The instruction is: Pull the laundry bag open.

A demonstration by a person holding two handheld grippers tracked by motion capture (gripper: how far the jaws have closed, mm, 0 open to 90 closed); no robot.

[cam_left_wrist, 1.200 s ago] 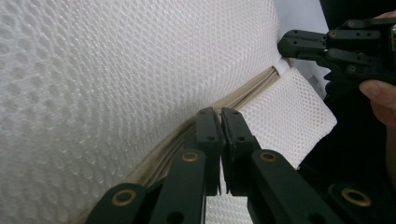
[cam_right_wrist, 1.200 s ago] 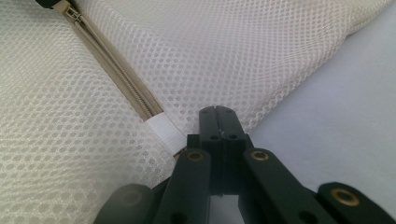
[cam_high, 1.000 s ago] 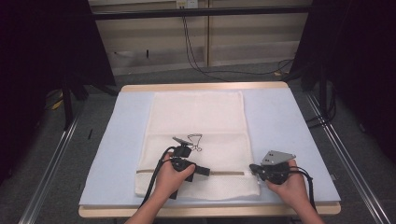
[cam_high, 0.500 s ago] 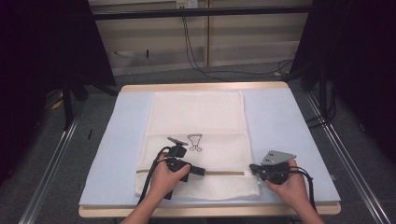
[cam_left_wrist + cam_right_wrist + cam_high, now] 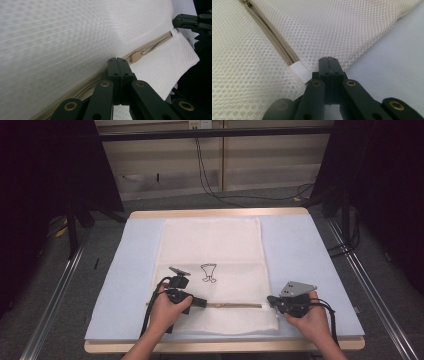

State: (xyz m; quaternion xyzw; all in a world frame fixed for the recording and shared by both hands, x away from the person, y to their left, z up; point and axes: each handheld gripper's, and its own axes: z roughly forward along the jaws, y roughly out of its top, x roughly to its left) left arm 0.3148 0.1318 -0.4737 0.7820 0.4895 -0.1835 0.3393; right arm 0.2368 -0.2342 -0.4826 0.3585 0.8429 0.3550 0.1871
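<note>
You have one cream mesh laundry bag (image 5: pixel 212 270) lying flat on the pale blue table cover (image 5: pixel 300 250), with one beige zipper (image 5: pixel 232 305) across it. Your left gripper (image 5: pixel 116 61) and right gripper (image 5: pixel 328 60), two in all, each have jaws pressed together at the zipper line; whether they pinch fabric, you cannot tell.

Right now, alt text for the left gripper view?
The left gripper, jaws shut, rests on a white mesh laundry bag beside its beige zipper, just short of the tan zipper pull. The right gripper sits at the zipper's far end.
</note>
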